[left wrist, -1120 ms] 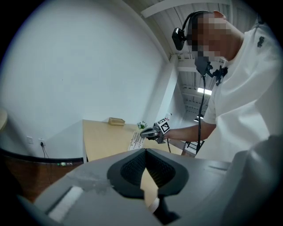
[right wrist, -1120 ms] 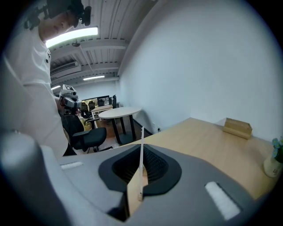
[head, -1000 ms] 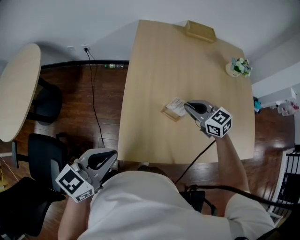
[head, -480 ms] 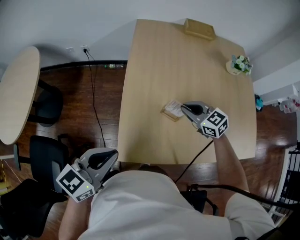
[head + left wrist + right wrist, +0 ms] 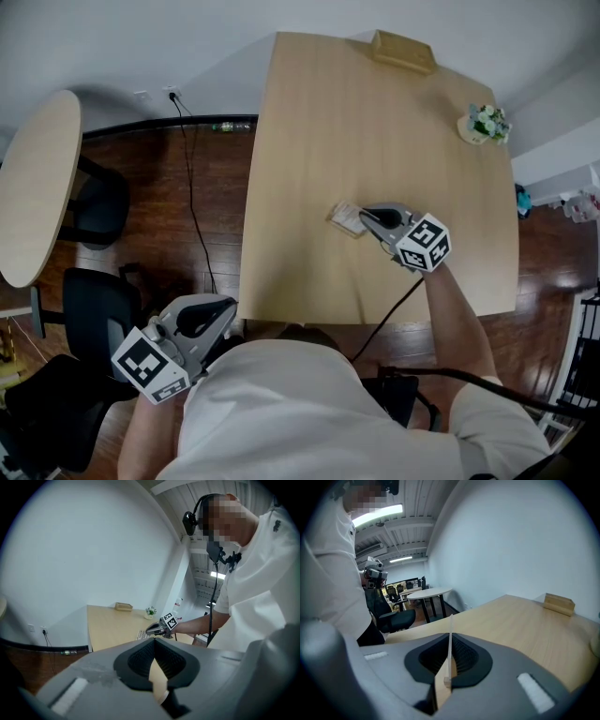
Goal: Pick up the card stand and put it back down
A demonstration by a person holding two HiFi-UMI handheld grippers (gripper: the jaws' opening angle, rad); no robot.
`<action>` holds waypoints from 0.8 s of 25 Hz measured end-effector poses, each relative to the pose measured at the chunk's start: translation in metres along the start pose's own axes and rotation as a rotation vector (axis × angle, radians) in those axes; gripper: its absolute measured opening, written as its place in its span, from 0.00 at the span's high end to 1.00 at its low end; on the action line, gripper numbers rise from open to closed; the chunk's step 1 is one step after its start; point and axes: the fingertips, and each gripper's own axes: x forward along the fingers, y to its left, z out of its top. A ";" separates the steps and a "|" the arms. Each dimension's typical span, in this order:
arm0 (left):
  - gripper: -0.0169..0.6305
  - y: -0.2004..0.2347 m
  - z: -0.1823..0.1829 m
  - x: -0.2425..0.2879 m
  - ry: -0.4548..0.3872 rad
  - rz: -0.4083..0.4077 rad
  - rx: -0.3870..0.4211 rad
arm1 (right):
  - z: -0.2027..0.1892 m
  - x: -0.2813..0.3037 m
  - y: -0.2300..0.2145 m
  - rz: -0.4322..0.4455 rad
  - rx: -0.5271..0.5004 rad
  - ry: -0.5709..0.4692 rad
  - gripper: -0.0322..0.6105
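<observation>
As the right hand-held gripper (image 5: pixel 367 217) grips it, card stand (image 5: pixel 344 217) between jaws

The right tongs (image 5: pixel 362 217) have come down lower, and the card stand (image 5: pixel 345 217) they pinch has come down with them, closer to the desk (image 5: pixel 319 141). In the head view, both have slid a little to the left. The tongs and their marker cube look a bit smaller than before.
</observation>
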 end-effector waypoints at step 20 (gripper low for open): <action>0.97 0.014 -0.005 -0.026 0.007 -0.067 0.027 | 0.041 -0.036 -0.008 -0.219 0.001 -0.110 0.83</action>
